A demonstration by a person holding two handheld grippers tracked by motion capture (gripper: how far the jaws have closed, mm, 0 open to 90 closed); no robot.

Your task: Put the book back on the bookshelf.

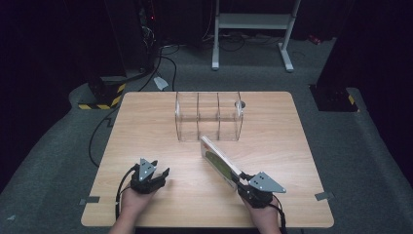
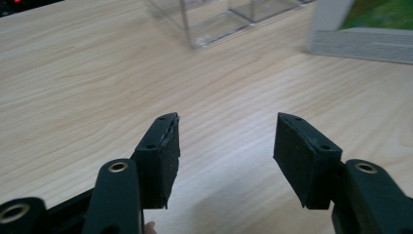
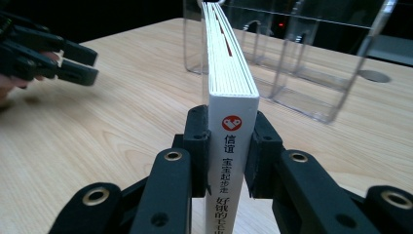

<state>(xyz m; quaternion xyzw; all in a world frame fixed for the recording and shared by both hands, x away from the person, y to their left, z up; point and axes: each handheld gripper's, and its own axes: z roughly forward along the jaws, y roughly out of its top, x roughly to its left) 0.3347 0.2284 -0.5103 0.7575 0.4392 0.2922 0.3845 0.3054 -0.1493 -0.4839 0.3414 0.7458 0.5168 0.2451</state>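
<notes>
1. At the bottom edge of the high view, two hands come up into the frame, each holding a black two-jaw gripper over a light wooden table (image 1: 146, 122).
2. The left gripper (image 1: 163, 172) sits at the lower left of the high view, low over the table. In the left gripper view its jaws stand wide apart with bare wood grain between them; they hold nothing.
3. The right gripper (image 1: 242, 177) sits at the lower right of the high view. Its jaws are closed on a book (image 1: 220, 161), gripping the near end.
4. In the right gripper view the book (image 3: 233, 122) fills the centre of the frame, standing on edge, spine towards the camera, pinched on both covers by the black pads (image 3: 197, 146). The spine is white with a red heart-shaped mark and Chinese characters. White page edges run away towards the upper middle of the frame.
5. In the high view the book slants from the gripper up and left, towards the frame's centre, showing a green cover.
6. Just past the book's far end, in the upper middle of the high view, stands a clear plastic organiser (image 1: 209, 116) with three compartments, all empty. Whether the book touches it, I cannot tell.
7. The same clear organiser (image 3: 311, 58) appears at the upper right of the right gripper view.
</notes>
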